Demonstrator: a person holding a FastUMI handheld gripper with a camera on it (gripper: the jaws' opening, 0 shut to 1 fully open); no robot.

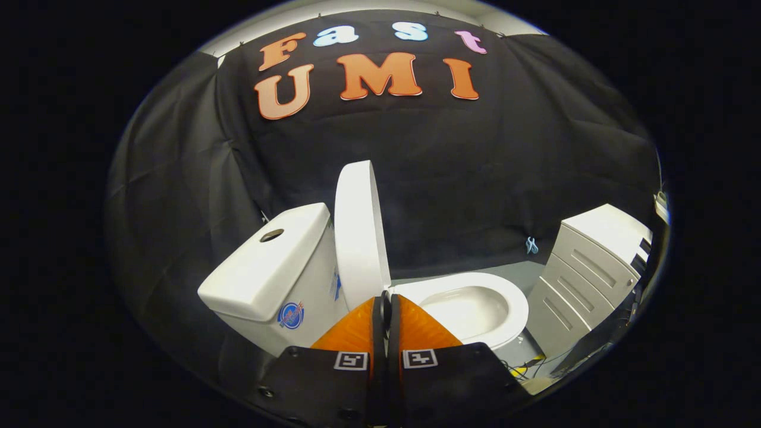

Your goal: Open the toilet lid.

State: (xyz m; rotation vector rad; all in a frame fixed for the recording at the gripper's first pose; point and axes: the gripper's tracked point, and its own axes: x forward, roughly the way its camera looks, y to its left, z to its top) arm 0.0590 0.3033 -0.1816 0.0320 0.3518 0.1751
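A white toilet stands just ahead of my fingers. Its lid (358,229) is raised, standing upright against the tank (270,267). The seat (516,306) lies down around the open bowl (469,309). My gripper (386,299) is shut, its two orange fingers (351,330) pressed together with nothing between them. The fingertips sit close to the hinge end of the seat, just below the lid's lower edge; I cannot tell whether they touch it.
A white drawer cabinet (588,267) stands to the right of the toilet. Cables (523,368) lie on the grey floor (517,270) between the bowl and the cabinet. Black cloth forms the wall behind everything.
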